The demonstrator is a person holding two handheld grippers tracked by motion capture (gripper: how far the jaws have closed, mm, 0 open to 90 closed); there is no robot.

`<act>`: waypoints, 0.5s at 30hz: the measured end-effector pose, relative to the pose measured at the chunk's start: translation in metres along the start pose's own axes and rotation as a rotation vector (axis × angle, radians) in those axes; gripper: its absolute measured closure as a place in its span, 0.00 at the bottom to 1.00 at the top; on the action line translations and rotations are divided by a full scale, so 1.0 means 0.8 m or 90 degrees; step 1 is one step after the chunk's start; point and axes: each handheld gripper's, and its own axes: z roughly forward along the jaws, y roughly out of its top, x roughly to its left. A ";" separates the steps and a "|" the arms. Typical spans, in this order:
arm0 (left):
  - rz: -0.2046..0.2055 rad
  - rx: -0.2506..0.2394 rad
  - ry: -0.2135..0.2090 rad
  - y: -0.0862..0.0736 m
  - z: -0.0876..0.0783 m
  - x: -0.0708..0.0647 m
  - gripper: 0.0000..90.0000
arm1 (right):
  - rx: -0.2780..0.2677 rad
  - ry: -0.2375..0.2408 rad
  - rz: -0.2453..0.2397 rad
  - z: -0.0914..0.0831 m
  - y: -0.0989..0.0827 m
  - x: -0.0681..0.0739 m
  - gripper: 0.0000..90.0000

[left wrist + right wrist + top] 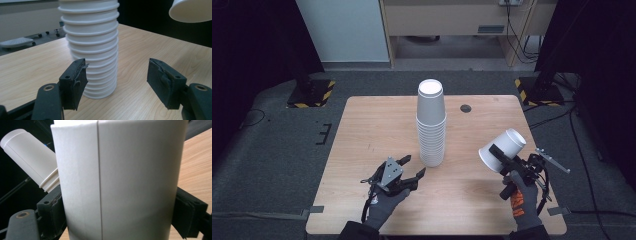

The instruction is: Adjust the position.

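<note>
Single white paper cup (503, 150) sits squeezed between your right gripper's (497, 154) jaws, lifted off the table, tilted. It's light, thin-walled and crushes easily, I'd judge, so grip mid-wall gently, not the rim. The cup stack (431, 123) stands upright ahead of your left gripper's (117, 82) jaws, which are spread wide and empty, near its base. Wooden table (372, 125) is underneath.

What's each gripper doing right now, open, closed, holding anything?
Left gripper: open, empty, jaws apart near the cup stack.
Right gripper: closed on a single white cup, held off the table.
</note>
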 end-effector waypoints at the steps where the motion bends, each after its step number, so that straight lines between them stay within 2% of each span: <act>1: 0.002 0.000 -0.002 0.001 0.002 -0.002 0.35 | 0.000 0.001 0.001 0.000 0.000 0.000 0.17; 6: 0.016 -0.009 -0.021 0.007 0.016 -0.016 0.36 | 0.004 0.006 0.011 0.001 -0.001 0.001 0.17; 15: 0.023 -0.021 -0.047 0.016 0.037 -0.034 0.38 | 0.007 0.010 0.020 0.001 -0.003 0.000 0.17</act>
